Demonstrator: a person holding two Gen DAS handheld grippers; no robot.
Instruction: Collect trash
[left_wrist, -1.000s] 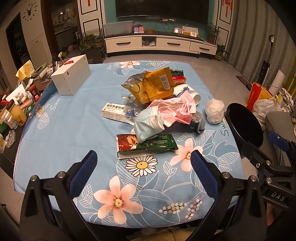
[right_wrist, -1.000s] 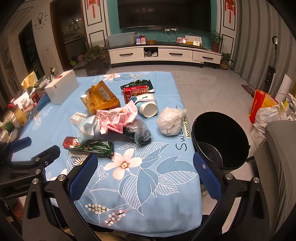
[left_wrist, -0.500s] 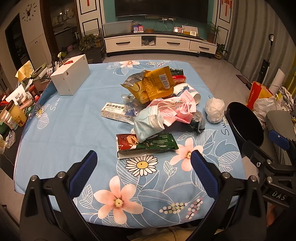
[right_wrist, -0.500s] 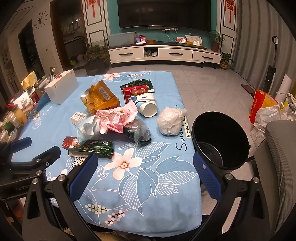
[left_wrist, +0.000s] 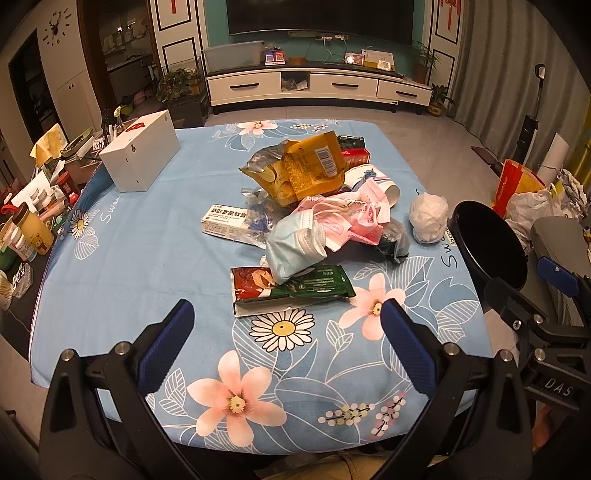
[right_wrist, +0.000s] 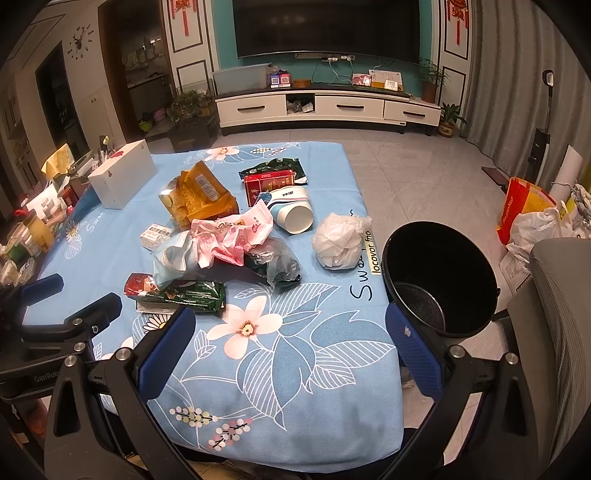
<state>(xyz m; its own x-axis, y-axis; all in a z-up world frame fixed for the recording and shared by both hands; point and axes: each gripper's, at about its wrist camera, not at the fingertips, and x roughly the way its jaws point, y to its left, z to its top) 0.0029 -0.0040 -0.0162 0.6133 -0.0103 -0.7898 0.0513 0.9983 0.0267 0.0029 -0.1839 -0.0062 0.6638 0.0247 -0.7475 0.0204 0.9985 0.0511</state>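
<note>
A heap of trash lies mid-table on the blue flowered cloth: a yellow snack bag, pink wrapper, light blue face mask, green wipes pack, white medicine box, white crumpled bag and paper cup. A black bin stands off the table's right edge. My left gripper hangs open over the near edge, short of the green pack. My right gripper is open too, nothing between its fingers, beside the bin.
A white box stands at the table's far left. Bottles and jars crowd a side surface on the left. Bags sit on the floor right of the bin, and a grey chair is at the near right.
Almost nothing has moved. Both grippers stay open at the near edge, with only a slight drift in the views.
</note>
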